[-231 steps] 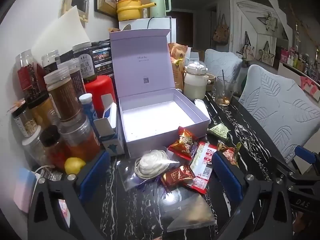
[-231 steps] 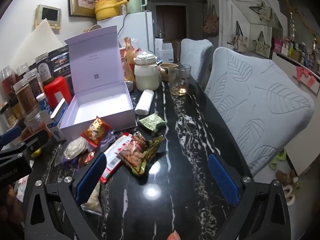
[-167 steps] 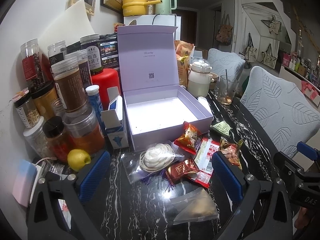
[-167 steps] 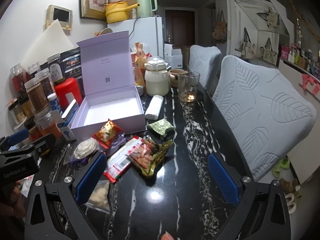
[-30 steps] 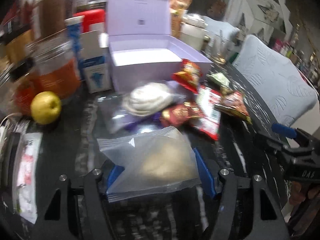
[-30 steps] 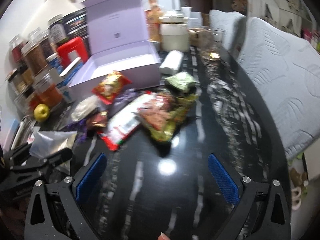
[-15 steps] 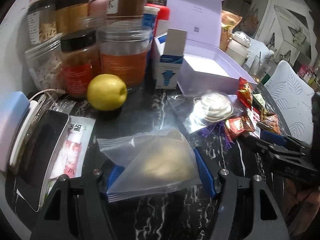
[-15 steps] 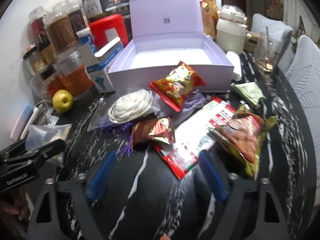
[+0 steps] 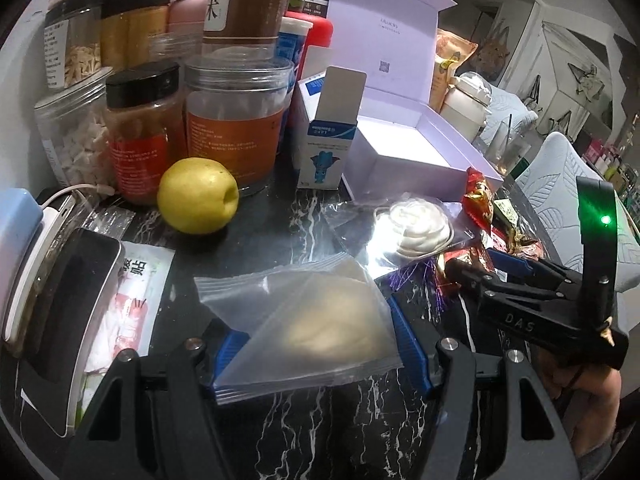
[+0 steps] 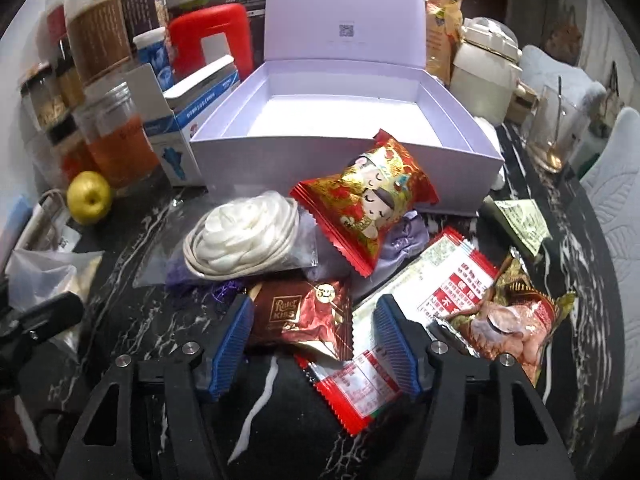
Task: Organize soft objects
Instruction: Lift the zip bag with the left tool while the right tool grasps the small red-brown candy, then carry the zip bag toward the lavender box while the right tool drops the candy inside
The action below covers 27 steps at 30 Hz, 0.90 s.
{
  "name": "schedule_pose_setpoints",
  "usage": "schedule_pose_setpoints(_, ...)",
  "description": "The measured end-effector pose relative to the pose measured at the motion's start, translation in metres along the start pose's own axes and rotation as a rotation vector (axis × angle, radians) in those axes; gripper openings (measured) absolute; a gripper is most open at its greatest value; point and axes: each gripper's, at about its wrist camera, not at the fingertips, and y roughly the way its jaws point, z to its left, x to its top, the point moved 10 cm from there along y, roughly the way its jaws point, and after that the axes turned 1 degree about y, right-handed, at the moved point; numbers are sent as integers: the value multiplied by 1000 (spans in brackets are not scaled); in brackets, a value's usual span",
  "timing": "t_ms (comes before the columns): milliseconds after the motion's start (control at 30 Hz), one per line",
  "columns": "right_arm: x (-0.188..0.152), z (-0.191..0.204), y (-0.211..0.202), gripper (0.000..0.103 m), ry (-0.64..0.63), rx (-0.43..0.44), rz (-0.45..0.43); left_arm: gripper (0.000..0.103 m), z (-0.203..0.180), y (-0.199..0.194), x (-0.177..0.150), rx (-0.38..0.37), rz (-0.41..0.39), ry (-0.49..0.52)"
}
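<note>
Just in front of the open lilac box (image 10: pixel 344 148), right gripper (image 10: pixel 314 340) closing jaws around the brown chocolate packet (image 10: pixel 304 316), long axis lying across the gap. Left gripper (image 9: pixel 316 344) clamping the clear zip bag (image 9: pixel 304 320), well apart from the box.

Jars (image 9: pixel 236 120) crowding left; open box (image 10: pixel 344 120) clear

Your views are dim and warm, glare on the black marble table (image 9: pixel 288 236) toward two o'clock, fisheye bending at edges, corners black, slightly soft focus.
</note>
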Motion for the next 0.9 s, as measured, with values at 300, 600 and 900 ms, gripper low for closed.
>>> schedule_pose_setpoints(300,1,-1,-5,22,39,34,-44,66,5,-4,-7,25,-1,-12)
schedule_pose_setpoints(600,-17,-7,-37,12,72,82,-92,66,-13,-15,-10,13,-16,19)
schedule_pose_setpoints(900,-42,-22,-70,10,121,74,-121,66,-42,-29,-14,-12,-34,67)
